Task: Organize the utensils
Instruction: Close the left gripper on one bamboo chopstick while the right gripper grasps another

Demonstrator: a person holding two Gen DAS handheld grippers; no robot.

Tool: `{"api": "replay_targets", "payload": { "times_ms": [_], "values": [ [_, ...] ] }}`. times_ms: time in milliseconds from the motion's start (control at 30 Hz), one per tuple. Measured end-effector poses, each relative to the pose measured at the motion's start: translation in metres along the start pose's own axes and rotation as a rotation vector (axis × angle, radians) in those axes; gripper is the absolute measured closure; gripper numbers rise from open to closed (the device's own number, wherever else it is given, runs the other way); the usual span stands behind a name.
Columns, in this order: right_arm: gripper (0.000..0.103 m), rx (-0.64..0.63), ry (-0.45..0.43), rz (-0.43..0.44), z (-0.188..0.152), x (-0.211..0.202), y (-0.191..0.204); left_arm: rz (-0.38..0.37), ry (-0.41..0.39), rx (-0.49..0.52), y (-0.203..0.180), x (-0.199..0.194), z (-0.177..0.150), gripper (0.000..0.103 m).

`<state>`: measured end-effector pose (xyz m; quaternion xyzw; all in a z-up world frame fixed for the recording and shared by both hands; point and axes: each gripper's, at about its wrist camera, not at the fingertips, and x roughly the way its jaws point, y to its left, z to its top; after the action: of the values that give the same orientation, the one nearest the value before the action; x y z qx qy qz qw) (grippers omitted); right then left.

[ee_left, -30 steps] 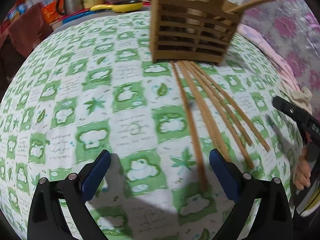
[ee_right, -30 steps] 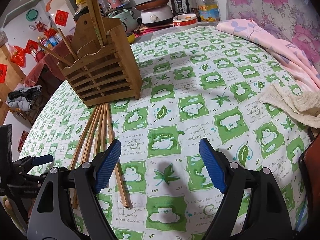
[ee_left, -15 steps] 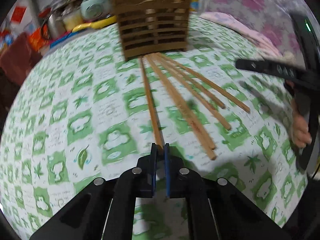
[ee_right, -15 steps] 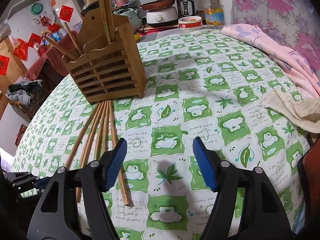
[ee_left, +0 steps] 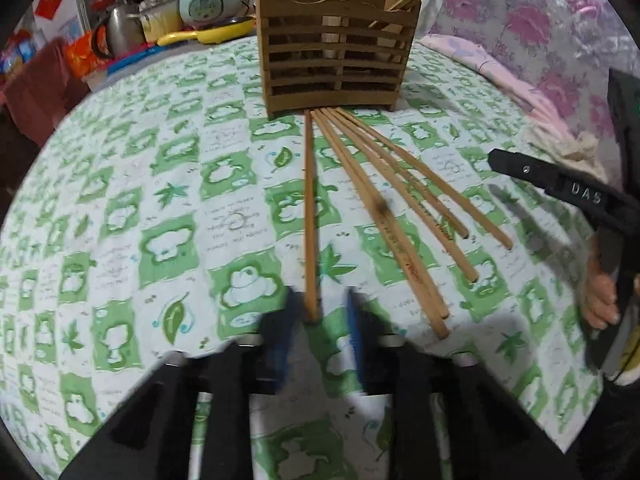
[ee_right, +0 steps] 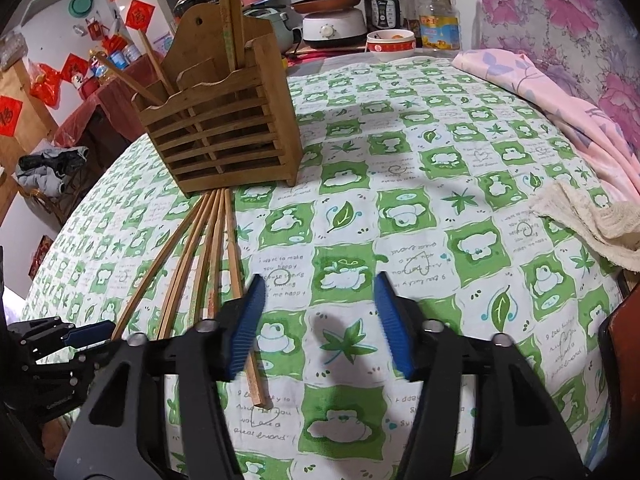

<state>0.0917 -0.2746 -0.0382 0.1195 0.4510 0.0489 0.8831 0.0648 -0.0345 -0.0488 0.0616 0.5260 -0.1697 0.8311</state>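
A slatted wooden utensil holder (ee_left: 336, 60) stands on the green-checked tablecloth (ee_left: 168, 184), with a few chopsticks upright in it (ee_right: 230, 12). Several wooden chopsticks (ee_left: 384, 208) fan out on the cloth from its base toward me. My left gripper (ee_left: 318, 320) is part open, its blurred blue pads either side of the near end of the leftmost chopstick (ee_left: 309, 208). My right gripper (ee_right: 320, 316) is open and empty above the cloth, right of the chopsticks (ee_right: 208, 248). It also shows at the right edge of the left wrist view (ee_left: 560, 188).
Pink cloth (ee_right: 560, 92) and a cream knitted cloth (ee_right: 592, 220) lie on the table's right side. Cookers, a bowl (ee_right: 390, 44) and an oil bottle (ee_right: 434, 12) stand behind the table. The holder (ee_right: 224, 120) sits near the far left edge.
My left gripper shut at the near end of the leftmost chopstick half a second ago and now stands part open around it. My right gripper has narrowed slightly.
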Motion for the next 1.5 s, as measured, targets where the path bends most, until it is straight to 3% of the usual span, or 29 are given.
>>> {"api": "replay_targets", "payload": {
  "times_ms": [67,167,300,400,467,533,667,800,867,933,1200,1300,1500],
  "values": [
    [0.069,-0.006,0.007,0.015,-0.002,-0.001,0.001,-0.025,-0.006,-0.027,0.009,-0.004,-0.002,0.097],
    [0.069,-0.016,0.006,0.033,-0.008,-0.008,0.002,-0.035,-0.026,-0.111,0.033,-0.012,-0.007,0.097],
    [0.069,-0.048,0.007,0.049,-0.022,-0.018,0.008,-0.095,0.009,-0.207,0.059,-0.01,-0.014,0.097],
    [0.068,-0.089,0.026,0.05,-0.043,-0.019,0.014,-0.116,0.011,-0.228,0.063,-0.01,-0.014,0.096],
    [0.068,-0.098,0.013,0.067,-0.045,-0.024,0.015,-0.124,0.002,-0.223,0.061,-0.012,-0.014,0.087],
    [0.066,-0.081,-0.014,0.075,-0.041,-0.028,0.012,-0.116,-0.03,-0.215,0.059,-0.018,-0.013,0.057],
    [0.066,-0.058,0.024,0.078,-0.039,-0.019,0.007,-0.117,-0.048,-0.181,0.048,-0.018,-0.005,0.051],
    [0.066,-0.062,0.018,0.079,-0.04,-0.021,0.008,-0.061,-0.002,-0.118,0.031,-0.003,0.002,0.056],
    [0.066,-0.054,0.018,0.082,-0.041,-0.02,0.007,-0.019,-0.001,-0.089,0.025,0.0,0.002,0.071],
    [0.066,-0.049,0.015,0.085,-0.042,-0.021,0.006,-0.016,0.0,-0.072,0.022,0.001,0.001,0.097],
    [0.066,-0.113,0.02,0.084,-0.046,-0.022,0.017,-0.028,-0.086,-0.117,0.036,-0.028,-0.022,0.097],
    [0.066,-0.141,0.03,0.083,-0.048,-0.021,0.022,-0.063,-0.051,-0.18,0.05,-0.021,-0.021,0.097],
    [0.068,-0.173,0.088,0.056,-0.049,-0.01,0.029,-0.073,-0.02,-0.192,0.051,-0.015,-0.019,0.097]
  ]
}}
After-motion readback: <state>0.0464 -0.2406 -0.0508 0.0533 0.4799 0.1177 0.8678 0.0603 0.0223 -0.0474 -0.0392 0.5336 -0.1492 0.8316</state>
